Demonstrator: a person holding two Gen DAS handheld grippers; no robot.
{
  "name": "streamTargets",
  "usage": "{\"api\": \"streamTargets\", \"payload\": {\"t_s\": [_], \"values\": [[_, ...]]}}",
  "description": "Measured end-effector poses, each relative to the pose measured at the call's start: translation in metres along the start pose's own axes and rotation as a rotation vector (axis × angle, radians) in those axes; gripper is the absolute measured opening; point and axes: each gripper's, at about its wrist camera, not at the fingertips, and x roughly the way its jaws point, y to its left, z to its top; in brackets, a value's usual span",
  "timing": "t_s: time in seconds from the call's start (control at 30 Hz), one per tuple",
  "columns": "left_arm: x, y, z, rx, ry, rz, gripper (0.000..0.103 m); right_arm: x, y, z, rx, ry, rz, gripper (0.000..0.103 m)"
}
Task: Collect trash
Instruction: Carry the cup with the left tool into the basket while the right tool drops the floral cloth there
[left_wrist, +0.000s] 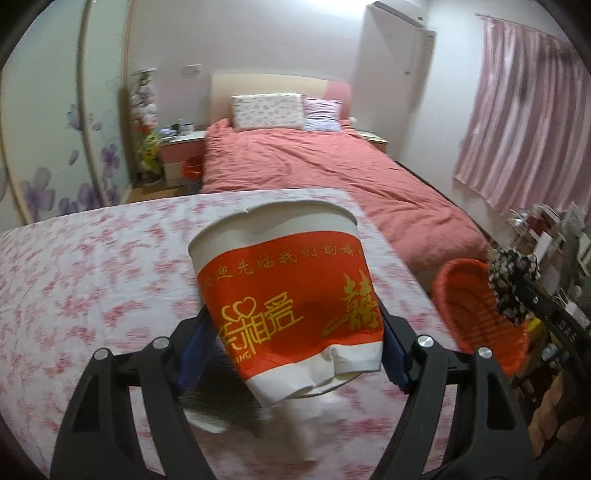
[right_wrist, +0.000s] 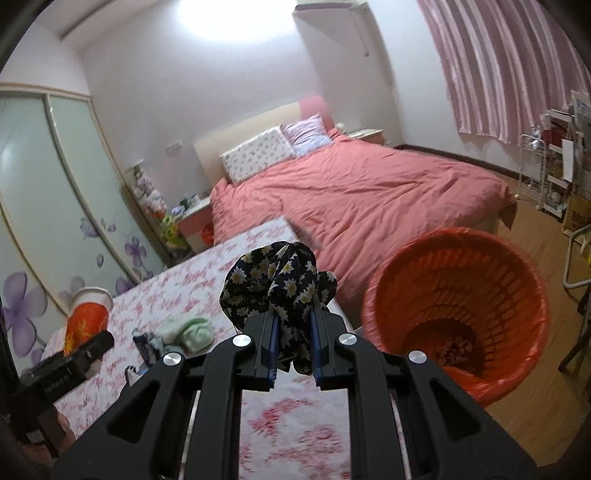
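My left gripper (left_wrist: 291, 350) is shut on a dented red and white paper cup (left_wrist: 284, 291) with gold lettering, held tilted above the flowered table (left_wrist: 92, 280). The same cup (right_wrist: 86, 317) shows at the far left of the right wrist view. My right gripper (right_wrist: 292, 345) is shut on a crumpled dark cloth with yellow flowers (right_wrist: 277, 288), raised over the table's edge; this cloth (left_wrist: 511, 284) also hangs at the right of the left wrist view. An orange bin (right_wrist: 458, 314) lined with an orange bag stands on the floor to the right, something crumpled at its bottom.
A green cloth (right_wrist: 192, 332) and a dark patterned scrap (right_wrist: 147, 343) lie on the table (right_wrist: 288, 424). Beyond it stands a bed with a pink cover (right_wrist: 369, 192). A wire rack (right_wrist: 535, 173) and cluttered shelves line the right wall, with wooden floor (right_wrist: 528, 424) around the bin (left_wrist: 476, 306).
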Motion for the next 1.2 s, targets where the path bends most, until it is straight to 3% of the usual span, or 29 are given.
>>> {"api": "streamTargets", "payload": {"t_s": [0.67,0.87,0.97,1.07,1.2], "values": [[0.065,-0.193,-0.007,0.209,0.088,-0.279,0.075,0.002,-0.112,0.018,0.197,-0.077,-0.142,0.014],[0.106,-0.235,-0.015,0.253,0.170,-0.295,0.080,0.027,-0.146,0.023,0.264,-0.008,-0.147,0.029],[0.122,-0.237,-0.022,0.269,0.196,-0.269,0.082,0.034,-0.154,0.020,0.271,0.020,-0.160,0.030],[0.128,-0.228,-0.025,0.258,0.210,-0.244,0.082,0.034,-0.160,0.013,0.278,0.030,-0.173,0.043],[0.124,-0.213,-0.019,0.243,0.193,-0.215,0.083,0.028,-0.161,0.011,0.286,0.030,-0.181,0.043]]}}
